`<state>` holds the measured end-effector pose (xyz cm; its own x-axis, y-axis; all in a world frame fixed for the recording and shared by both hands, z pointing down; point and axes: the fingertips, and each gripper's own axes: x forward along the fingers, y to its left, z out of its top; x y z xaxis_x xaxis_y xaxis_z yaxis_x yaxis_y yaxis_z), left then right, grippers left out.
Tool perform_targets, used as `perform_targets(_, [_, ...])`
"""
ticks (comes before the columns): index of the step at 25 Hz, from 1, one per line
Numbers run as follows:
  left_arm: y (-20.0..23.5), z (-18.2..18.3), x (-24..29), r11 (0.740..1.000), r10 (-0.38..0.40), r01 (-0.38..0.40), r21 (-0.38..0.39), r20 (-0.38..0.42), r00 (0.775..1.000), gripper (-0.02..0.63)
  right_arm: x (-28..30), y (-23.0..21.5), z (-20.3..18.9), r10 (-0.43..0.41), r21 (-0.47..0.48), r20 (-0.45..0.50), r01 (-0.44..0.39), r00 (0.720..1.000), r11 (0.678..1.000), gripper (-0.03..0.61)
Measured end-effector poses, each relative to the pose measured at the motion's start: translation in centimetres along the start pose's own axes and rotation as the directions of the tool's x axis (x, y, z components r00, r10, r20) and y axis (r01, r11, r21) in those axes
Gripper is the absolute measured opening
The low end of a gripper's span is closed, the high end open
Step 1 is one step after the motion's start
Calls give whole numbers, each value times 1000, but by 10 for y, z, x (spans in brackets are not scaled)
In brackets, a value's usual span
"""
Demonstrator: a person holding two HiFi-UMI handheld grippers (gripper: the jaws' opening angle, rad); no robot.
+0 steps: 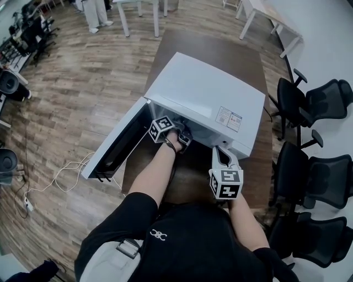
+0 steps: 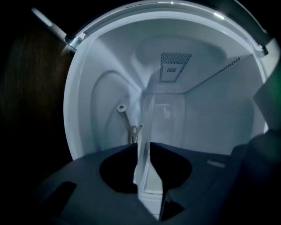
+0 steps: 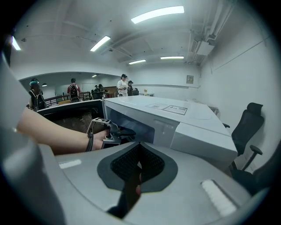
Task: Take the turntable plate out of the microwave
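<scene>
The white microwave (image 1: 204, 93) stands on a dark brown table (image 1: 220, 49) with its door (image 1: 118, 146) swung open to the left. My left gripper (image 1: 185, 135) reaches into the cavity. In the left gripper view the glass turntable plate (image 2: 163, 115) shows edge-on, and its rim sits between the jaws of the left gripper (image 2: 142, 147), which are shut on it. The metal turntable support (image 2: 127, 123) lies beside the plate on the cavity floor. My right gripper (image 1: 223, 154) hovers outside the microwave's front right corner. Its jaws (image 3: 138, 147) are shut with nothing in them.
Black office chairs (image 1: 314, 104) line the table's right side. A white cable (image 1: 60, 176) trails over the wooden floor at left, under the open door. White tables (image 1: 270, 16) and several people (image 3: 123, 85) are farther back in the room.
</scene>
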<state>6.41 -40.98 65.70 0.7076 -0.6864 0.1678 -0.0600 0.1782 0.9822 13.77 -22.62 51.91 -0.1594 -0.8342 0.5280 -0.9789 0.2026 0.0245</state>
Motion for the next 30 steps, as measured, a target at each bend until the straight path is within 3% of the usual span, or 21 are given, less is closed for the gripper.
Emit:
perform_targets(1, [1, -2, 0, 1000, 2, -2, 5, -3, 1000, 59, 0, 0, -1, -1, 0, -1, 1, 1000, 1000, 9])
perform_targets(4, [1, -6, -4, 999, -23, 23, 27, -14, 1000, 28, -1, -2, -2, -5, 4, -3, 5, 1000, 1000, 9])
perform_targets(13, [-14, -5, -8, 991, -131, 131, 34, 14, 991, 37, -5, -7, -3, -8, -3, 3, 8, 1000, 1000, 9])
perform_targets(19, [-24, -9, -17, 985, -160, 160, 68, -3, 987, 37, -5, -9, 0, 3, 15, 19, -4, 1000, 1000, 9])
perform_targets(30, [-40, -21, -61, 974, -224, 223, 24, 39, 974, 37, -5, 10, 5, 77, 26, 50, -79, 996, 997, 9])
